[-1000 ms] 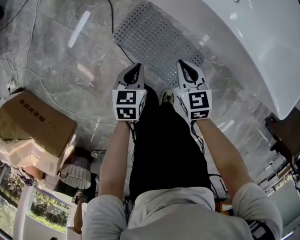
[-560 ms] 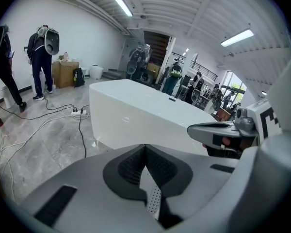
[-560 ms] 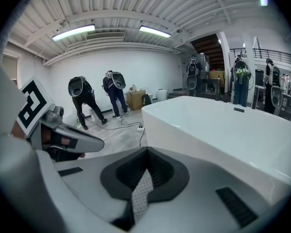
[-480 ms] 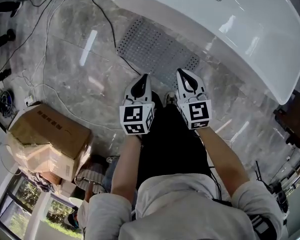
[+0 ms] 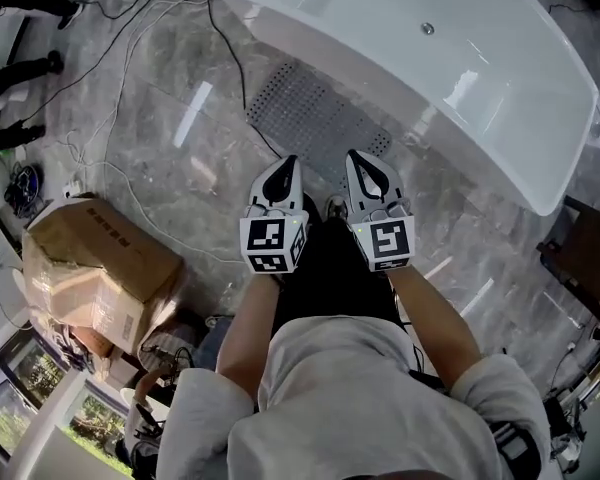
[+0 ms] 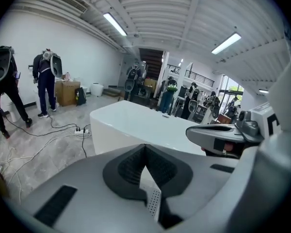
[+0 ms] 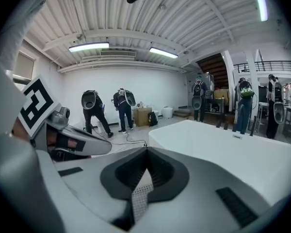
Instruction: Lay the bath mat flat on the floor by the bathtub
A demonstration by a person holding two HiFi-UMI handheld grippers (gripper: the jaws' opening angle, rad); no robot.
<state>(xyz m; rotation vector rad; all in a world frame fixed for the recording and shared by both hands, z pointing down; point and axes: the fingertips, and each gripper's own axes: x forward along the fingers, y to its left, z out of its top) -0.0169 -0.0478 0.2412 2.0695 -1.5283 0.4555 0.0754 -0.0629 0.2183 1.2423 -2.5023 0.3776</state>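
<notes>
- Up come my left gripper (image 5: pixel 288 165) and right gripper (image 5: pixel 354 160), jaws closed on nothing.
- Grey perforated bath mat (image 5: pixel 315 118) lies flat beside white bathtub (image 5: pixel 460 78); I judge the job done.

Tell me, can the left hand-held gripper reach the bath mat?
Probably yes: the left hand-held gripper, shut, hangs above the near end of the bath mat with nothing between them, though it must come down to the floor.
</notes>
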